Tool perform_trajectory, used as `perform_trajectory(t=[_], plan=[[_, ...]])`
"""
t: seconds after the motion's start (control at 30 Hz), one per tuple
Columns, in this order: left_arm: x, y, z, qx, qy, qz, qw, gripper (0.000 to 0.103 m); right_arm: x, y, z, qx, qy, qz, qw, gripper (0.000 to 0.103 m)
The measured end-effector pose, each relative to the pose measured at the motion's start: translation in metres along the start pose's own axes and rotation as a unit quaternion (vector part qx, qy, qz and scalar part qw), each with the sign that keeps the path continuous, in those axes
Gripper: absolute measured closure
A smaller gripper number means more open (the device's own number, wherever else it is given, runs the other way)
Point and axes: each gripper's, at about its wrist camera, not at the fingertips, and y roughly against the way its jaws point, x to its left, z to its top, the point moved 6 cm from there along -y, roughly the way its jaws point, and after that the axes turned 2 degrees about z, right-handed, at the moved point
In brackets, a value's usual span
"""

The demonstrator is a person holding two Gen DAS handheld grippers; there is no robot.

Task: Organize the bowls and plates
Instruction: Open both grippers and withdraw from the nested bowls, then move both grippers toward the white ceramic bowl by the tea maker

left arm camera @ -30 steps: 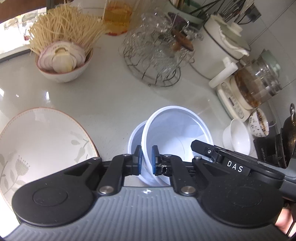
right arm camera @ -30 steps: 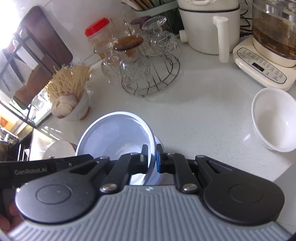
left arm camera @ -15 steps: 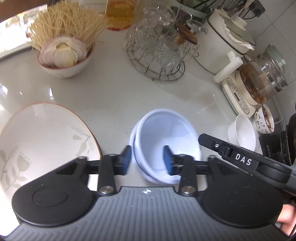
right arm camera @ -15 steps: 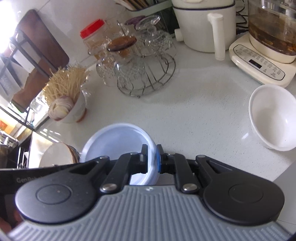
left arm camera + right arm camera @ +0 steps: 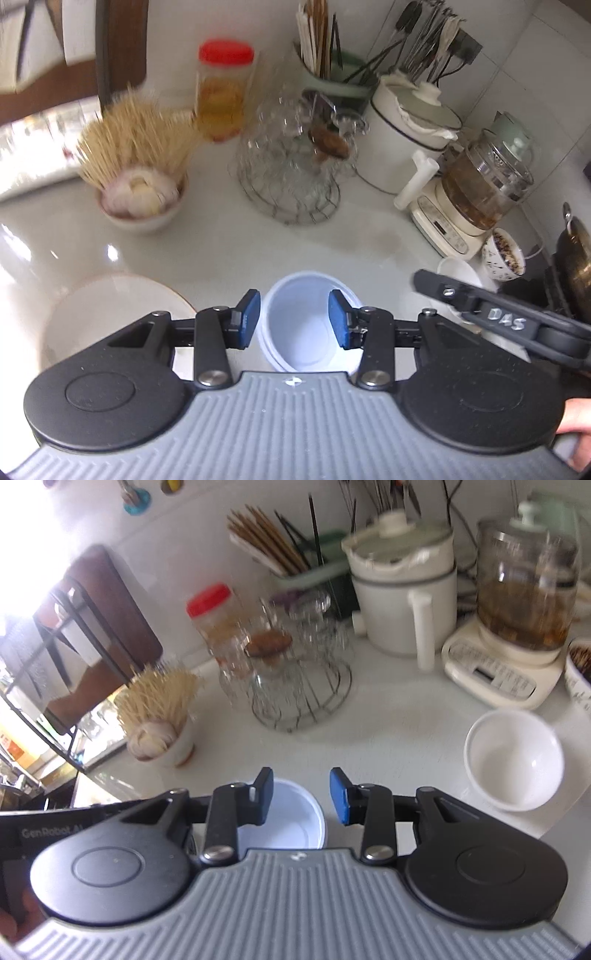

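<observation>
Two white bowls sit nested (image 5: 303, 325) on the white counter, below and between my two grippers; the stack also shows in the right wrist view (image 5: 291, 823). My left gripper (image 5: 293, 318) is open above the stack, holding nothing. My right gripper (image 5: 301, 797) is open too, just right of the stack. A large patterned plate (image 5: 110, 314) lies left of the stack. A small white bowl (image 5: 513, 760) stands at the right, partly hidden behind the right gripper in the left wrist view (image 5: 458, 269).
At the back stand a bowl of noodles and onion (image 5: 140, 192), a red-lidded jar (image 5: 221, 92), a wire rack of glasses (image 5: 295, 166), a white pot (image 5: 406, 136), a glass kettle (image 5: 480, 184) and a patterned bowl (image 5: 504, 254).
Both grippers have let go of the upper bowl, which dropped into the lower one. Both have opened and pulled back and up from the stack.
</observation>
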Motion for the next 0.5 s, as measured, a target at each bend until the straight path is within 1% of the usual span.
perform_trajectory(t=[0.23, 0.43, 0.5], plan=[[-0.011, 0.039, 0.005, -0.046, -0.027, -0.016, 0.9985, 0.057, 0.009, 0.042, 0.003, -0.048, 0.011, -0.024, 0.999, 0.065], [-0.017, 0.066, -0.003, -0.071, -0.054, -0.012, 0.996, 0.057, 0.013, 0.063, -0.002, -0.059, -0.008, -0.04, 0.997, 0.065], [-0.017, 0.072, -0.005, -0.075, -0.056, -0.02, 0.9954, 0.057, 0.016, 0.07, -0.006, -0.061, -0.002, -0.05, 0.997, 0.065]])
